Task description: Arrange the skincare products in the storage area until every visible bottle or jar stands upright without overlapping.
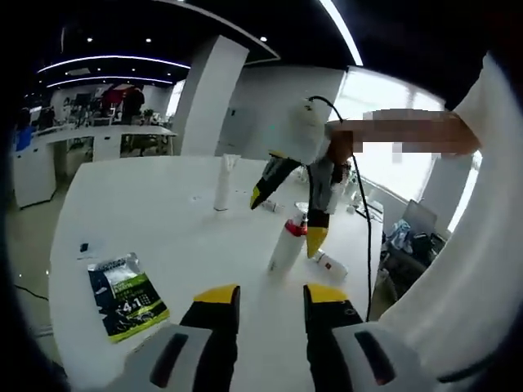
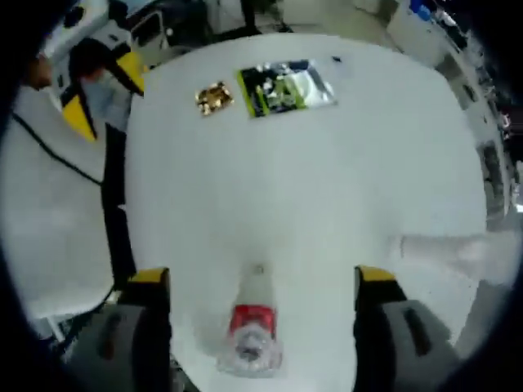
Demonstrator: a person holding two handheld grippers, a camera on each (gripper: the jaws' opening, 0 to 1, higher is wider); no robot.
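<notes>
Item: white bottle with a red band (image 2: 252, 327), on the white table (image 2: 310, 180). In the right gripper view it stands or leans between the wide-spread jaws of the right gripper (image 2: 261, 278), seen from above; neither jaw touches it. In the left gripper view the same bottle (image 1: 288, 242) tilts under the right gripper (image 1: 286, 220), whose yellow tips sit on either side of it.

Item: small white bottle with a red part (image 1: 329, 264), lying flat on the table (image 1: 163, 212) just beside the tilted bottle, toward the far right edge.

Item: tall white tube (image 1: 224, 184), upright, toward the far side of the table. In the right gripper view a blurred white tube (image 2: 453, 249) appears near the right edge.

Item: dark and green printed pouch (image 1: 127, 296), flat, near the left edge of the table in the left gripper view; also seen in the right gripper view (image 2: 286, 88), with a small gold packet (image 2: 214, 98) just beside it.

Tool: left gripper (image 1: 268, 296), jaws moderately apart, holding nothing, over bare table; also seen in the right gripper view (image 2: 102, 90), beyond the table corner.
</notes>
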